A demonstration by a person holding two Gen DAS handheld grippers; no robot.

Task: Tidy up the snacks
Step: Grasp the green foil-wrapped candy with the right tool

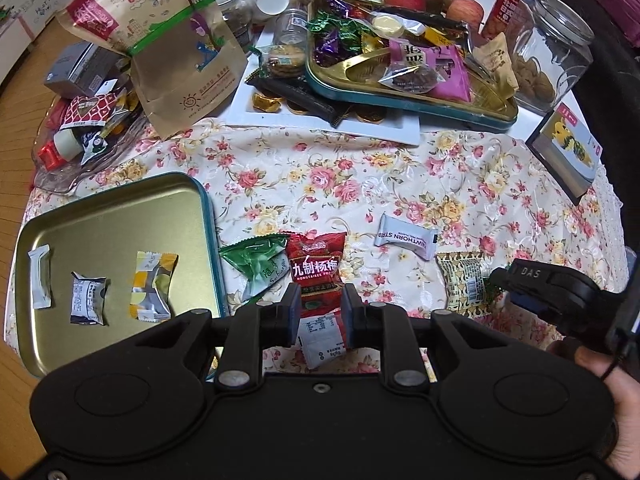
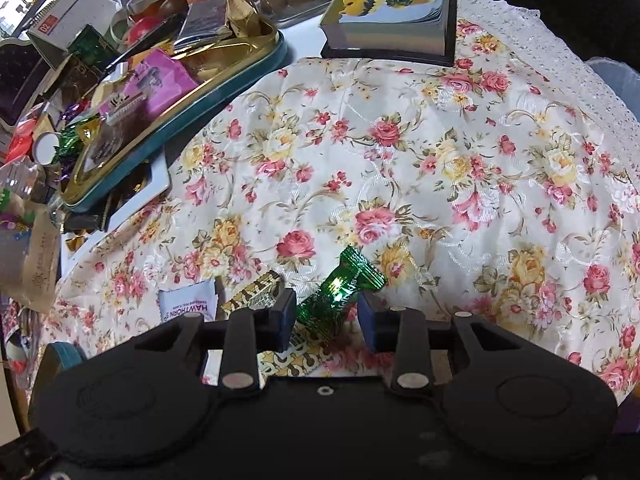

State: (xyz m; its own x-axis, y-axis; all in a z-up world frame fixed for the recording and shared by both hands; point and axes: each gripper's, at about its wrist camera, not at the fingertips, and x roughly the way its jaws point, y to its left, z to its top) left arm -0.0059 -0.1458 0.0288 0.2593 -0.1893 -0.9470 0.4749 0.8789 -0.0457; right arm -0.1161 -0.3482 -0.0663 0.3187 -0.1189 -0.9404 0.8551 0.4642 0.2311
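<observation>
Two grippers, left gripper point(image 1: 320, 312) and right gripper point(image 2: 326, 318), steeply downward over packets.

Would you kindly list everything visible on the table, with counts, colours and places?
gold lid: one, near left, holding three small wrapped snacks
red packet: one, between left hand-held gripper's fingers
light green packet: one, beside the red
white hawthorn bar: one, mid cloth
patterned tan packet: one, right
green foil candy: one, between right hand-held gripper's fingers
teal tin: one, far, heaped with sweets
brown bag: one, far left
clear jar: one, far right
left hand-held gripper: black
right hand-held gripper: black
</observation>
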